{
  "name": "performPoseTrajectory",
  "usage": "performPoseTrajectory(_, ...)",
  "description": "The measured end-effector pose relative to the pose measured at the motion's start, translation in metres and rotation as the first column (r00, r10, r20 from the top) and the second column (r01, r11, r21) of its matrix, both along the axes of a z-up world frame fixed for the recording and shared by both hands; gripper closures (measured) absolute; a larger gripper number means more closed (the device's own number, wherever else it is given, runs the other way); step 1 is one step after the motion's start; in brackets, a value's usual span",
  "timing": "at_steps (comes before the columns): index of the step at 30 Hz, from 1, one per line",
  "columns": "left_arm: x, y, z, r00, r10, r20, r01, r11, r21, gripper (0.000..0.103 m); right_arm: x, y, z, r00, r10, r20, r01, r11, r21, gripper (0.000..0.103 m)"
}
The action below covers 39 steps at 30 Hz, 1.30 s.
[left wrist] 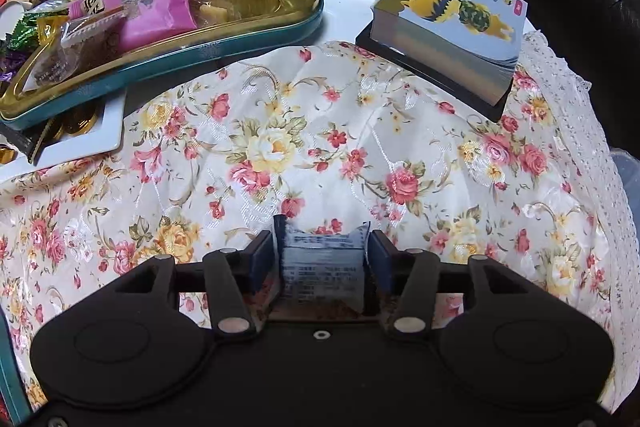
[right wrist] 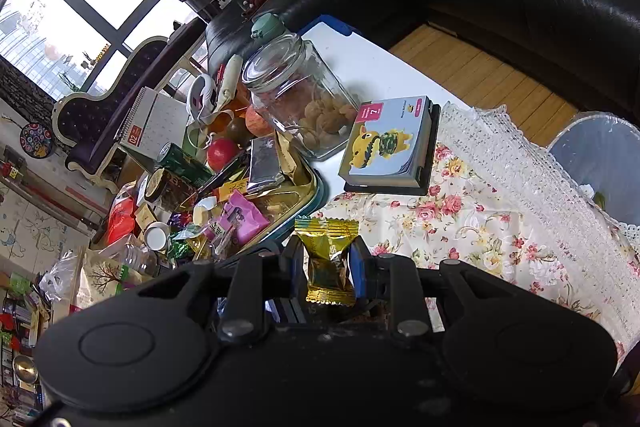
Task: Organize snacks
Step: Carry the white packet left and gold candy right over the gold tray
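A heaped teal tin (left wrist: 224, 39), a walnut jar (right wrist: 298, 99) and a card deck (left wrist: 452, 39) crowd the desk's floral cloth (left wrist: 320, 147). The left hand-held gripper (left wrist: 322, 255) stands apart around a blue-printed packet (left wrist: 320, 267). The right hand-held gripper (right wrist: 326, 267) clamps a gold candy (right wrist: 328, 263).
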<state>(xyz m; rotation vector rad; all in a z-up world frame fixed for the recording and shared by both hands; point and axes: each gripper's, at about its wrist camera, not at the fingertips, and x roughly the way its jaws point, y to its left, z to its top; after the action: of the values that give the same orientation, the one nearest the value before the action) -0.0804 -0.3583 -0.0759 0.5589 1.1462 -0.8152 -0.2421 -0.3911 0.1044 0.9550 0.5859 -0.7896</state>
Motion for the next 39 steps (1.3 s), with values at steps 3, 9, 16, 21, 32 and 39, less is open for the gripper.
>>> performPoseTrajectory(3,-0.001,-0.001,0.0,1.0,-0.012,-0.019,0.012,1.0,-0.004,0.047,0.0,0.0,0.0,1.0,0.0,0.0,0.0,1.0,0.001,0.076)
performPoseTrajectory(9,0.007,0.011,0.013,0.992,0.065,-0.113,-0.069,0.997,-0.033,0.048,0.001,0.0,0.002,1.0,-0.005,0.006,0.005,1.0,-0.006,0.076)
performPoseTrajectory(16,0.024,0.048,0.064,0.991,0.126,-0.052,-0.13,0.989,-0.074,0.048,0.0,0.0,0.003,1.0,-0.016,0.002,0.016,1.0,-0.011,0.076)
performPoseTrajectory(21,0.041,0.087,0.105,0.982,0.183,0.047,-0.178,0.98,-0.093,0.048,0.005,0.003,0.003,1.0,-0.004,-0.005,0.004,1.0,-0.014,0.076)
performPoseTrajectory(32,0.074,0.18,0.17,0.935,0.31,0.17,-0.285,0.946,-0.155,0.047,0.036,0.02,-0.006,0.997,0.051,-0.05,-0.051,0.999,-0.009,0.076)
performPoseTrajectory(39,0.104,0.227,0.171,0.913,0.369,0.171,-0.346,0.926,-0.15,0.047,0.065,0.04,-0.022,0.986,0.11,-0.127,-0.111,0.994,-0.005,0.076)
